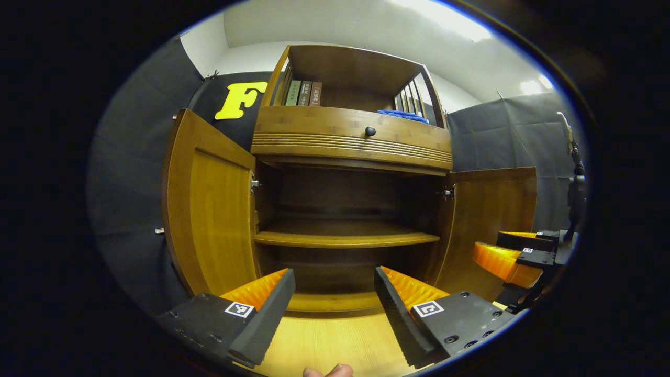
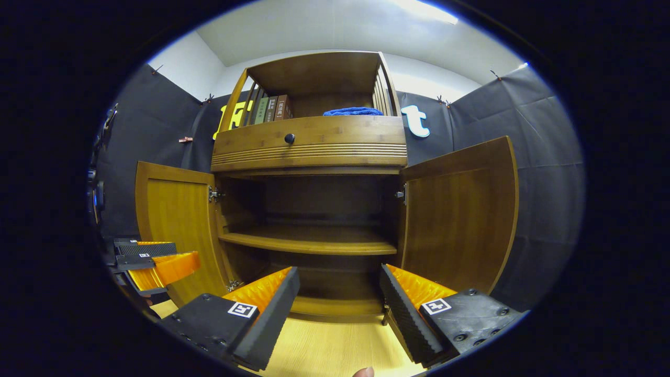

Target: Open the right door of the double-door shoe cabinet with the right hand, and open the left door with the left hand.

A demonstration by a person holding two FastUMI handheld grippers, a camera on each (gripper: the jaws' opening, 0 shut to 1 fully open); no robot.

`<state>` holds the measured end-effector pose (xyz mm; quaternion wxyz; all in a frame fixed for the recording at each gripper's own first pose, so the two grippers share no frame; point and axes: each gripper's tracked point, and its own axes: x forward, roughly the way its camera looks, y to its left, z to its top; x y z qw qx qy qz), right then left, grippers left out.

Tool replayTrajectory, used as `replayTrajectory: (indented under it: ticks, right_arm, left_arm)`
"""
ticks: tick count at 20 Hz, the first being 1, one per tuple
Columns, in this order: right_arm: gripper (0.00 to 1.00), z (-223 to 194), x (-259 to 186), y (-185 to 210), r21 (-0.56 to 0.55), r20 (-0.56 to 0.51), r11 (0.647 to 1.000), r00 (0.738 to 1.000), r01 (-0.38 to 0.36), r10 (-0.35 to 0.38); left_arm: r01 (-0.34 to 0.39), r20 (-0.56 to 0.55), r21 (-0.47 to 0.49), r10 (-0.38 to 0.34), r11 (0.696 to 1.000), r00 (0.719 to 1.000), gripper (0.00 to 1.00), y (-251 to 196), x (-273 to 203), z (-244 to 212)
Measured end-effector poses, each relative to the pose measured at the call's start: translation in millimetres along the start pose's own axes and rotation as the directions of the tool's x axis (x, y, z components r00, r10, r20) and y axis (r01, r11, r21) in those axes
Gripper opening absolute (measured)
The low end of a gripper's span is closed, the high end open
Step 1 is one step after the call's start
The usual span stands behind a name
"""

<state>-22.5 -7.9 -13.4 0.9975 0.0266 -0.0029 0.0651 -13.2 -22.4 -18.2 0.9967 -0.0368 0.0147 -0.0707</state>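
The wooden shoe cabinet stands in front of me with both lower doors swung wide. Its left door and right door hang outward, baring an empty inner shelf. My left gripper is open, held back from the cabinet with nothing between its fingers; it appears again at the left edge of the right gripper view. My right gripper is open too, clear of both doors, and is seen at the right of the left gripper view.
A drawer with a dark knob sits above the doors. On the top shelf are books and a blue cloth. Light wooden floor lies in front. A fingertip pokes in at the bottom.
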Motion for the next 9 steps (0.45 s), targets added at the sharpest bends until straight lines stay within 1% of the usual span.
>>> replayTrajectory:
  ticks: [4, 5, 6, 9]
  right_arm:
    - [0.92, -0.8, 0.4, -0.2, -0.002, -0.002, 1.0, 1.0, 0.0, 0.0]
    - [0.92, -1.3, 0.4, -0.4, 0.0, -0.001, 1.0, 1.0, 0.001, -0.001]
    - [0.92, -1.1, 0.3, -0.6, 0.001, -0.001, 1.0, 1.0, 0.001, -0.001]
    - [0.92, -0.5, 0.4, 0.5, -0.001, 0.001, 1.0, 1.0, -0.001, 0.001]
  left_arm:
    - [-0.004, -0.003, -0.001, 0.004, 1.0, 1.0, 0.95, -0.1, 1.0, -1.2]
    - [-0.006, -0.002, -0.001, 0.006, 1.0, 1.0, 0.92, 0.4, 1.0, -0.4]
    - [-0.007, -0.001, -0.001, 0.007, 1.0, 1.0, 0.95, 0.4, 1.2, -1.2]
    - [-0.01, -0.002, -0.004, 0.01, 1.0, 1.0, 0.95, 0.8, 1.1, -0.6]
